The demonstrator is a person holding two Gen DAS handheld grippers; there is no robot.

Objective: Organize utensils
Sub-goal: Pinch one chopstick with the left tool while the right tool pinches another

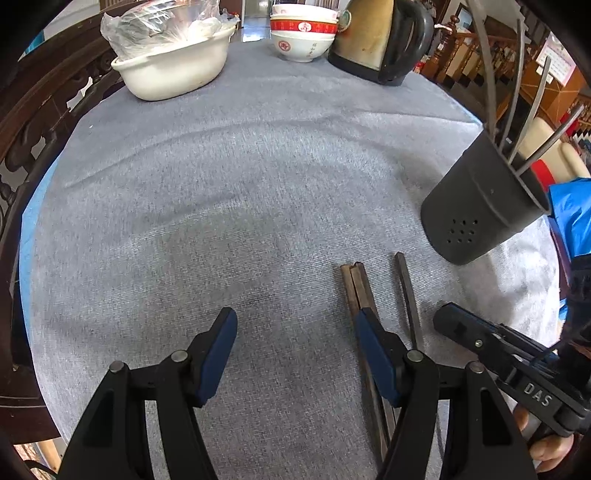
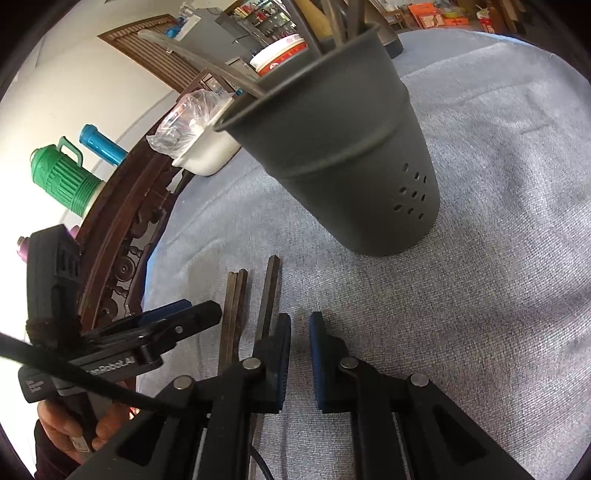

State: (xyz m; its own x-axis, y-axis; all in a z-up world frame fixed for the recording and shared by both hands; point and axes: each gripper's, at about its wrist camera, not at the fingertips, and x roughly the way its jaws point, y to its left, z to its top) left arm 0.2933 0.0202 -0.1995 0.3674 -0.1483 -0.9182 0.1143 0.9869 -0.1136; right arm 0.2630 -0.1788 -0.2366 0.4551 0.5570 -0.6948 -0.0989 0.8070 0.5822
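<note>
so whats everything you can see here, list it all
chopsticks: at least three, dark brown, on the cloth by the grippers
holder: one, dark grey, right side, with grey metal utensils in it
basin: one, white, far left, bag inside
bowls: a stack, white and red, far edge
kettle: one, steel and black, beside the bowls
cloth: one, grey, covers the table
flasks: two, green and blue, off the table
left hand-held gripper: open, empty
right hand-held gripper: all but shut, empty
</note>
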